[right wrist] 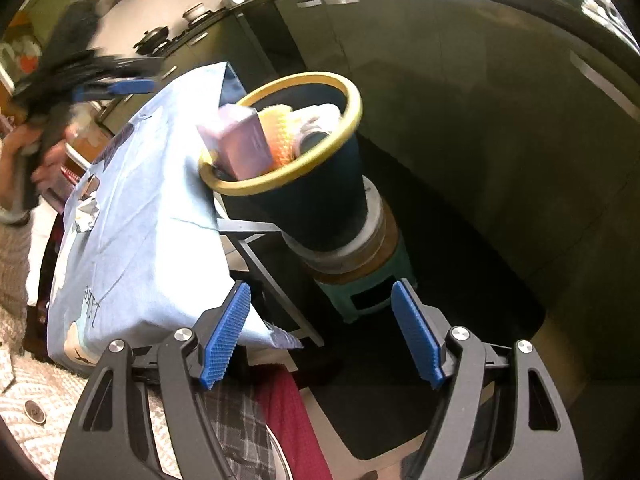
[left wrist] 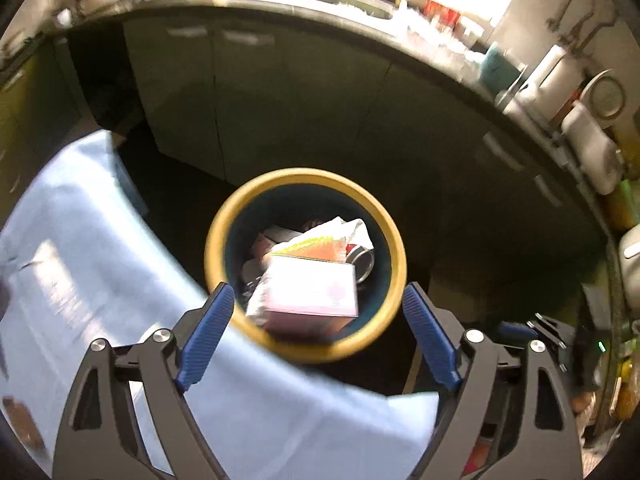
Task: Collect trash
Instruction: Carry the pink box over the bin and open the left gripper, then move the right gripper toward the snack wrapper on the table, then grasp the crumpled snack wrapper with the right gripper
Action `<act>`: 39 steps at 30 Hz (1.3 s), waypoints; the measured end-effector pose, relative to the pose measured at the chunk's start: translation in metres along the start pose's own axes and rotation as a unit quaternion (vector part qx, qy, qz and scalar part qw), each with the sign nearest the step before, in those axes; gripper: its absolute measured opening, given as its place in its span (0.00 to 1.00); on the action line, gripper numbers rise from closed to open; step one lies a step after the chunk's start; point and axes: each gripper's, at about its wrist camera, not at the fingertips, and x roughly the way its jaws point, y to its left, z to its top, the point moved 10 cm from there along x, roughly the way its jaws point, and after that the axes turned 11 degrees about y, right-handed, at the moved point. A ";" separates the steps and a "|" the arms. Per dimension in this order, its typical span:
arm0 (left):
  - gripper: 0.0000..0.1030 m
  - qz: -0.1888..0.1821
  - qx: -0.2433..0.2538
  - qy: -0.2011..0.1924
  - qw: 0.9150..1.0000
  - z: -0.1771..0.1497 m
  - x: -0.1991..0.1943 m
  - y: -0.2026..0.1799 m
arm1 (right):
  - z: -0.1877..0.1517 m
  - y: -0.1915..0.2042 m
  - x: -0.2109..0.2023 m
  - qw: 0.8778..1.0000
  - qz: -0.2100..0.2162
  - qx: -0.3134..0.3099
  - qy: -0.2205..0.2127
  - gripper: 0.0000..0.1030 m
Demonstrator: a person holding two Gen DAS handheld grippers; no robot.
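Blue ribbed pads of the left gripper [left wrist: 318,298] frame the left wrist view, jaws standing wide apart with nothing between them. Directly past the fingertips sits the trash bin [left wrist: 394,240], a dark blue cone-shaped container with a yellow rim, viewed from above so its opening faces the tool. This alignment suggests a release position: any item let go at this point would fall inside.

Inside the bin, a pink carton [left wrist: 310,292] lies uppermost, over a yellow-and-orange wrapper [left wrist: 320,246], white crumpled paper [left wrist: 356,232] and what appears to be a metal can [left wrist: 362,262]. The bin looks close to full, since the carton stands above the rim in the right wrist view.

The right gripper [right wrist: 320,328] likewise has its jaws spread and empty, held off to one side and pointing down toward the bin's base. The bin rests on a round stand atop a green stool [right wrist: 368,292], which raises the rim level with the adjacent table. A light blue tablecloth [right wrist: 132,200] covers that table, and a crumpled foil scrap [right wrist: 89,210] remains on it. That scrap is a likely next pickup; either tool is free to take it.
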 end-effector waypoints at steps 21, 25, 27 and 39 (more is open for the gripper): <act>0.93 0.163 -0.248 -0.253 0.921 -0.332 -0.240 0.167 | 0.072 0.376 0.082 0.936 0.115 -0.314 0.110 0.74; 0.93 0.181 -0.274 -0.238 0.914 -0.367 -0.233 0.188 | 0.085 0.407 0.119 0.938 0.122 -0.272 0.178 0.72; 0.93 0.185 -0.276 -0.233 0.914 -0.375 -0.228 0.192 | 0.089 0.414 0.132 0.938 0.116 -0.256 0.204 0.66; 0.93 0.157 -0.277 -0.239 0.917 -0.396 -0.212 0.206 | 0.097 0.422 0.188 0.940 0.051 -0.206 0.267 0.54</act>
